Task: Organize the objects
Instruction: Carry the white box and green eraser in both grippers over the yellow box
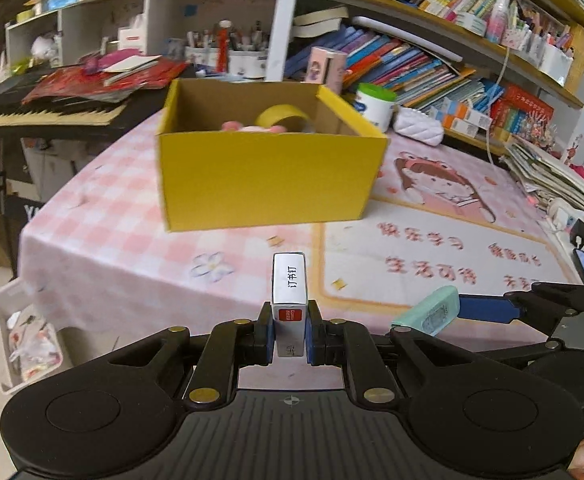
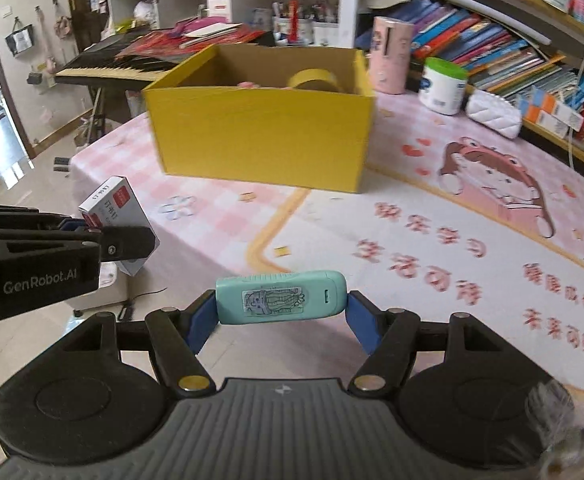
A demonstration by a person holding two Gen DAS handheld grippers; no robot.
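A yellow cardboard box [image 1: 268, 176] stands open on the pink tablecloth, with a yellow tape roll [image 1: 282, 116] and something pink inside. It also shows in the right wrist view [image 2: 260, 136]. My left gripper [image 1: 289, 330] is shut on a small white staple box [image 1: 289, 284], held above the table's near edge; it shows in the right wrist view too [image 2: 108, 204]. My right gripper [image 2: 282, 304] is shut on a teal flat device with a sticker [image 2: 280, 298], held crosswise; it appears in the left wrist view [image 1: 428, 312], to the right.
A white jar with green lid [image 2: 442, 86], a pink cylinder [image 2: 390, 54] and a white quilted pouch [image 2: 492, 114] stand behind the box. Bookshelves [image 1: 432, 56] line the right. A keyboard piano [image 2: 112, 66] is at the left. The table edge [image 1: 28, 240] drops to the floor.
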